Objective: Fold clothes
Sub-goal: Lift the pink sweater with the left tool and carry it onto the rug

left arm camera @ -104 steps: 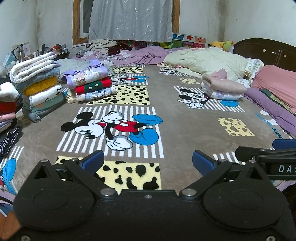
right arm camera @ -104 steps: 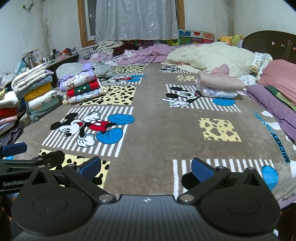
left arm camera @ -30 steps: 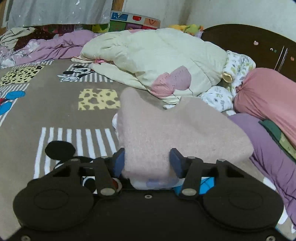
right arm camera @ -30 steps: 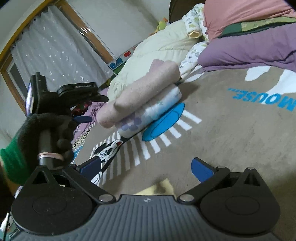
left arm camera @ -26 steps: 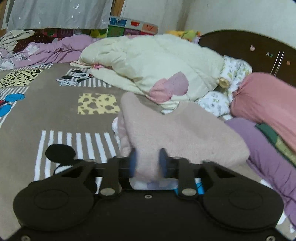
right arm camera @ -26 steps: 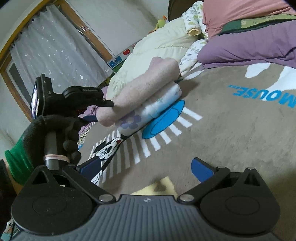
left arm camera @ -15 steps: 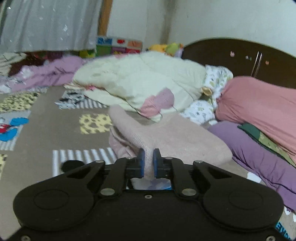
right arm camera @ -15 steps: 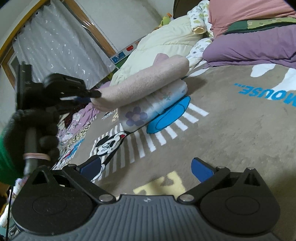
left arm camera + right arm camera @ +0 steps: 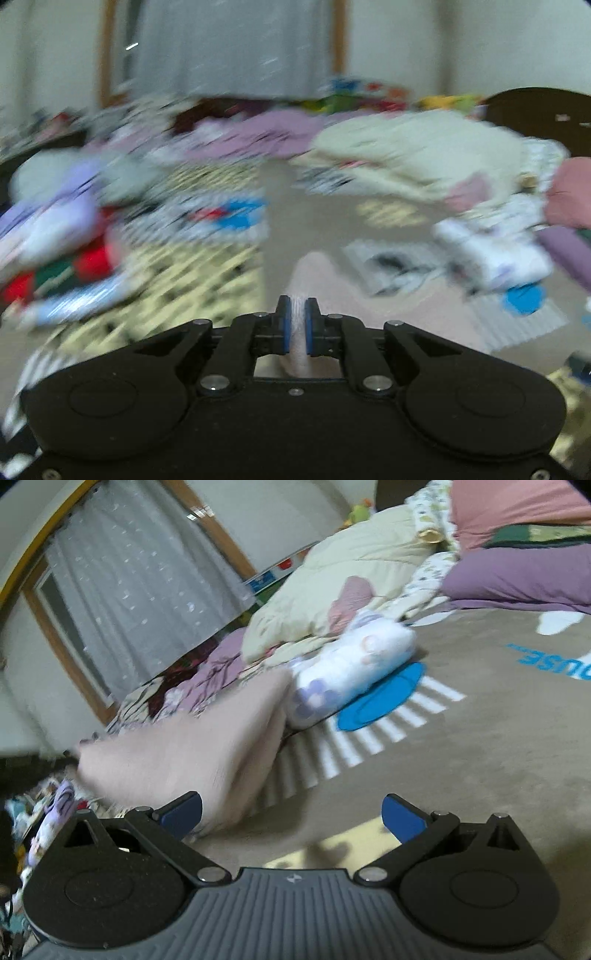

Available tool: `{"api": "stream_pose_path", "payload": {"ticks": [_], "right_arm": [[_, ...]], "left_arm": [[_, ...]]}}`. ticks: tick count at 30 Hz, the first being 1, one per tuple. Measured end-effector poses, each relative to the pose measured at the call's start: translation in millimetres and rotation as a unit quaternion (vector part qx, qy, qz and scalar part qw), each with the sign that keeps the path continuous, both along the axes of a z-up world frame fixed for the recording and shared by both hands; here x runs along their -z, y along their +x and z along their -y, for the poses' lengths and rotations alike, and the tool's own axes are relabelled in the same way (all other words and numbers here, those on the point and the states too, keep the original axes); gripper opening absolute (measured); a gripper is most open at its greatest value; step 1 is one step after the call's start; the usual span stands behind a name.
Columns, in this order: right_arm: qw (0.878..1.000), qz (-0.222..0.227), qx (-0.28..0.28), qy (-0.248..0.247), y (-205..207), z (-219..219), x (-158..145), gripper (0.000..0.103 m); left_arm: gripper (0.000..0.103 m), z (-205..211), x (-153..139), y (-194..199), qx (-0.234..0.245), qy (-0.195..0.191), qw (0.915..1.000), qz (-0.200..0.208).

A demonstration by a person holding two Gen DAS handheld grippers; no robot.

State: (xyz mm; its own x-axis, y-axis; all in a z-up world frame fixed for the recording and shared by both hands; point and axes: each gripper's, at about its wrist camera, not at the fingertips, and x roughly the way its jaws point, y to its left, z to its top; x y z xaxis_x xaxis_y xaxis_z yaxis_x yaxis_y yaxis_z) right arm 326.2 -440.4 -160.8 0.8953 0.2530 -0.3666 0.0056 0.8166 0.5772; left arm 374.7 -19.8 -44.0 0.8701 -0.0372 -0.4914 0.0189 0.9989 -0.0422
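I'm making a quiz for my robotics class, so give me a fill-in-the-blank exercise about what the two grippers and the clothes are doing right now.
1. The left gripper is shut on the ____ garment.
2. The right gripper holds nothing; its jaws are ____.
3. The white floral bundle lies on the ____, not in a gripper.

Missing words: pink; open; blanket

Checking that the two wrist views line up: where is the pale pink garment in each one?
Left wrist: the pale pink garment sits low at centre, pinched between the shut jaws of the left gripper, and trails right.
Right wrist: the same garment is at left of centre, just above the open right gripper.
Shared landmark: the white floral bundle on the blanket.
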Motion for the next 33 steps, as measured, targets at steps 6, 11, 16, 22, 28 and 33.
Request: {"api": "stream_pose_path", "payload": {"ticks": [6,11,16,22,28,33], "right_arm": [[0.998,-0.008,-0.054,-0.015,9.0,-46.4,-2.4,0.103],[0.993,-0.021,-0.114,-0.037,16.4,-95.6,-4.8,0.103],[0.983,-0.027,-0.174,-0.051,19.6,-144.4,-6.2,0.103],[0.979,-0.075,-0.186,-0.030,28.5,-173.4,-4.5,0.103],[0.979,-0.079,-0.189,0.010,28.8,-182.4,10.0,0.103],[0.972,-0.070,-0.222,0.029,52.2,-187.1,20.1,0.080]], "left_arm": [[0.000,-88.0,44.0,-77.0,-0.083,-0.035,0.9953,-0.035],[0.000,-127.4,66.7,-133.6,-0.107,-0.072,0.9898,-0.061],[0.058,-136.6,71.8,-142.2,-0.067,-0.101,0.9897,-0.076],[0.065,-140.8,70.1,-128.8,-0.024,-0.130,0.9889,-0.068],[0.070,-137.0,74.6,-72.5,0.014,-0.162,0.9849,-0.059],[0.070,-130.5,95.7,-29.3,0.022,-0.197,0.9777,-0.069]]}}
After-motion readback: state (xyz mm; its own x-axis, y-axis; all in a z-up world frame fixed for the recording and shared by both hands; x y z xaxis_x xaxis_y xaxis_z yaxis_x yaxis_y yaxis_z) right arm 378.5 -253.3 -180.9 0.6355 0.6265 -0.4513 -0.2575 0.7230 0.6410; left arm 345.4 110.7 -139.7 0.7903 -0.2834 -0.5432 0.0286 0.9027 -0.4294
